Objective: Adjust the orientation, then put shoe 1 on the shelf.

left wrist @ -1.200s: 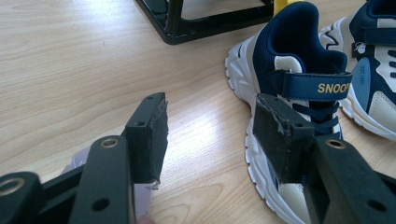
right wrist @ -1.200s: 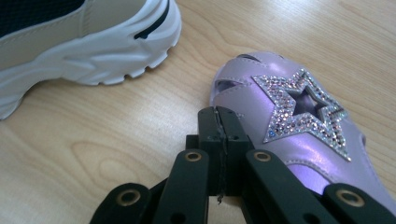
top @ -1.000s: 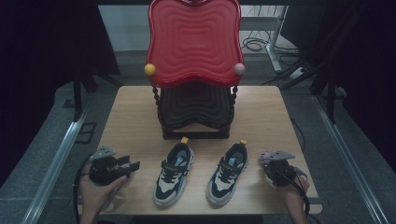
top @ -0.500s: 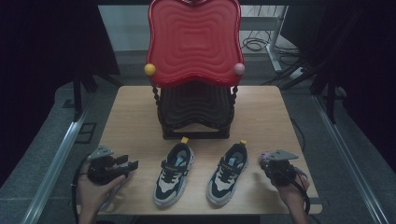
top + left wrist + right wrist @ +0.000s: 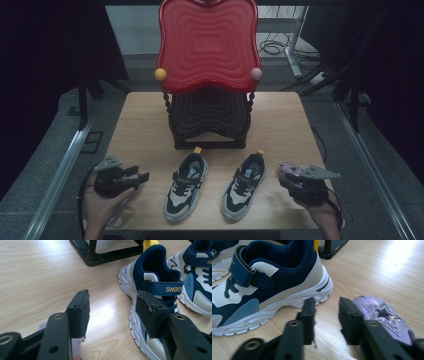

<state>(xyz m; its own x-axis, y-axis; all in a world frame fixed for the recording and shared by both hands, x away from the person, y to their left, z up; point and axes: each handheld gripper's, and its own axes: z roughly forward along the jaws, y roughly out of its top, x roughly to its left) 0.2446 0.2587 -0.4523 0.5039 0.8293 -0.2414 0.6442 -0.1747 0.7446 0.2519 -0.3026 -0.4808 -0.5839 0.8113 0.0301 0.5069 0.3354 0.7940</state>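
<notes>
Sneakers stand side by side near the front edge of the wooden worktop (image 5: pixel 140 120), toes toward the person: the left sneaker (image 5: pixel 186 186) and the right sneaker (image 5: pixel 243 186), both navy, white and grey-blue with a yellow heel tab. Behind them sits a black stand (image 5: pixel 210 125) carrying a red wavy-ribbed panel (image 5: pixel 207 45) with a yellow ball (image 5: pixel 160 74) and a pink ball (image 5: pixel 256 74) at its lower corners.

Left claw (image 5: pixel 112 312) hangs low over the worktop just beside the left sneaker, jaws wide apart with bare wood between them; one pad (image 5: pixel 150 312) overlaps the sneaker's strap in the left gripper view.

Right claw (image 5: pixel 327 317) has just been opening; its jaws stand partly apart with nothing between them, near the right sneaker's heel. A lilac object with a glittery star (image 5: pixel 384 315) lies on the worktop just beside one jaw.
</notes>
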